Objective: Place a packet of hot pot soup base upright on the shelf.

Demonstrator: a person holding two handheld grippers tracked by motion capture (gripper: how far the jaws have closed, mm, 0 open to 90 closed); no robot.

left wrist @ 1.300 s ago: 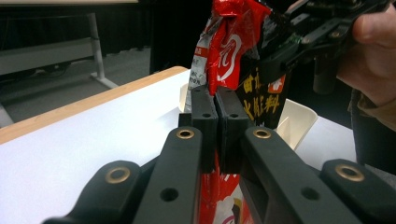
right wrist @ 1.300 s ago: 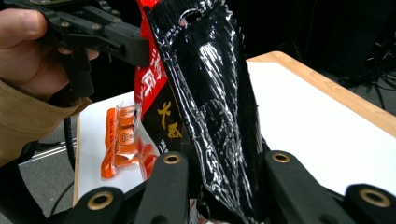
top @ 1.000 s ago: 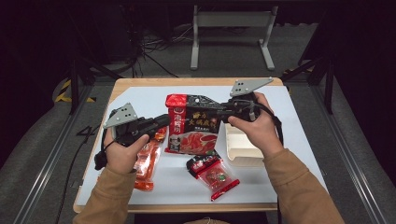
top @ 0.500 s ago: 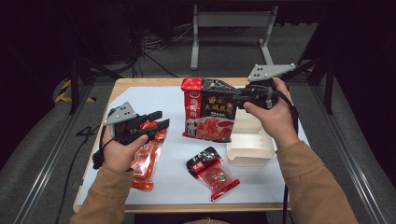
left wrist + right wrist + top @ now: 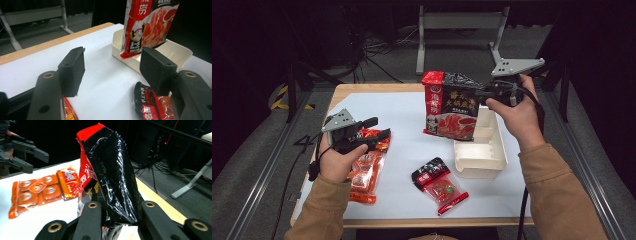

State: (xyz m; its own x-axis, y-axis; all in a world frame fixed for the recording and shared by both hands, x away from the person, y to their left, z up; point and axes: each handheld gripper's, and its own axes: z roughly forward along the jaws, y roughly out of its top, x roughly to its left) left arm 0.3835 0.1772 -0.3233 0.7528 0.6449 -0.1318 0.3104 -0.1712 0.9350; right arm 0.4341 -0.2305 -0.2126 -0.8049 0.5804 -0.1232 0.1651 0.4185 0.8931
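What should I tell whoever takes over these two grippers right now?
Right gripper: shut on the big red-and-black pouch, held upright in the air over the near end of the white tray.
Left gripper: open, nothing between the jaws, which have just been opening; it hovers above the orange packet.
Small red-and-black packet lies on the table, beside the tray.
Done: pouch lifted. Left: probably lower it into the tray, then the two packets.
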